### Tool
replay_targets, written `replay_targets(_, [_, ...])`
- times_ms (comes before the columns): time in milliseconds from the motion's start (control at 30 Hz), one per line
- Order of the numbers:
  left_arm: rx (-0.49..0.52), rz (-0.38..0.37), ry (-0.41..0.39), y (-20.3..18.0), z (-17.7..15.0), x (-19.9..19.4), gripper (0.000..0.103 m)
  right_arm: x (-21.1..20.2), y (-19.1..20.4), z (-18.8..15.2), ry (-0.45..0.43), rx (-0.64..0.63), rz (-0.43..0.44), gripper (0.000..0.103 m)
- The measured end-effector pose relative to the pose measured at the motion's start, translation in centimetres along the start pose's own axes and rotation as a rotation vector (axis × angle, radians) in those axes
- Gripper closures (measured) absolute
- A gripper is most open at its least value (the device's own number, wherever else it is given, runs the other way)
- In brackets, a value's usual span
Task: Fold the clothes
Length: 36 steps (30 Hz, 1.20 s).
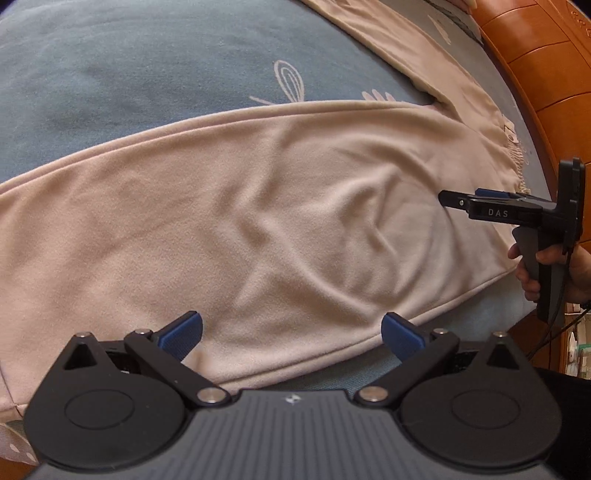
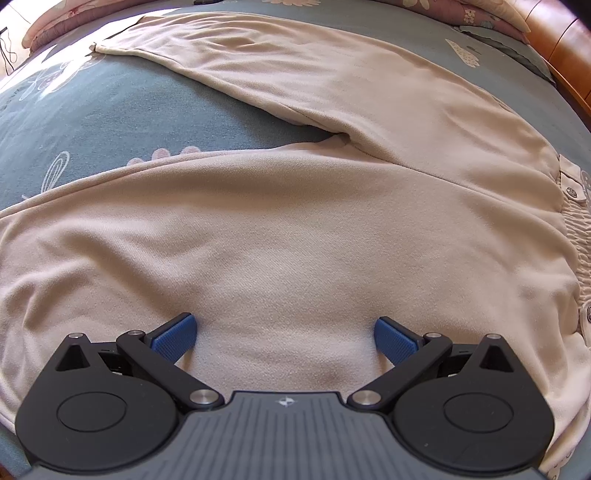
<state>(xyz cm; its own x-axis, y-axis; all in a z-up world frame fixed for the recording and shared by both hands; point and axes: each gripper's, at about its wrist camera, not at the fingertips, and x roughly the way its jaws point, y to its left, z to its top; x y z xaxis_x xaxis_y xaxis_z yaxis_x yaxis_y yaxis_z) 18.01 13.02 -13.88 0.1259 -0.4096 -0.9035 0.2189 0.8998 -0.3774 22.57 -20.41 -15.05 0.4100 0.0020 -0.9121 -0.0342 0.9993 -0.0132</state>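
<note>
Beige trousers [image 1: 295,206] lie spread on the bed, their two legs parted in a V. My left gripper [image 1: 291,332] hovers open over the near leg, close to its lower side edge, with nothing between the blue pads. In the same view my right gripper [image 1: 448,197] reaches in from the right toward the waist end, held by a hand [image 1: 532,273]. Seen from the right wrist, the right gripper [image 2: 284,336] is open just above the trousers [image 2: 295,229] at the hip. The gathered waistband [image 2: 576,236] with a button [image 2: 571,192] is at the right.
A blue-grey patterned bedsheet [image 1: 129,74] lies under the trousers and shows between the legs [image 2: 110,122]. A wooden bed frame [image 1: 546,55] curves along the right side. Floral pillows or a quilt [image 2: 461,11] sit at the far end.
</note>
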Motion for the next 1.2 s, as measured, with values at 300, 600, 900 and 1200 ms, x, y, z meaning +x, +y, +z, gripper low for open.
replay_targets(300, [-0.073,0.117,-0.024,2.0,-1.4,-0.2,0.001,0.2,0.0,0.1,0.002,0.001,-0.004,0.000])
replay_targets(600, [0.006,0.126,-0.058,0.0,-0.9,-0.5,0.001,-1.1,0.8,0.9,-0.009,-0.051,0.004,0.000])
replay_targets(900, [0.135,0.154,-0.035,-0.8,-2.9,1.3,0.001,-2.5,6.5,-1.5,-0.044,-0.326,0.143,0.000])
replay_targets(1200, [0.177,0.170,-0.056,-2.6,-1.0,-0.1,0.001,-3.4,5.7,-2.8,-0.014,-0.334,0.148,0.000])
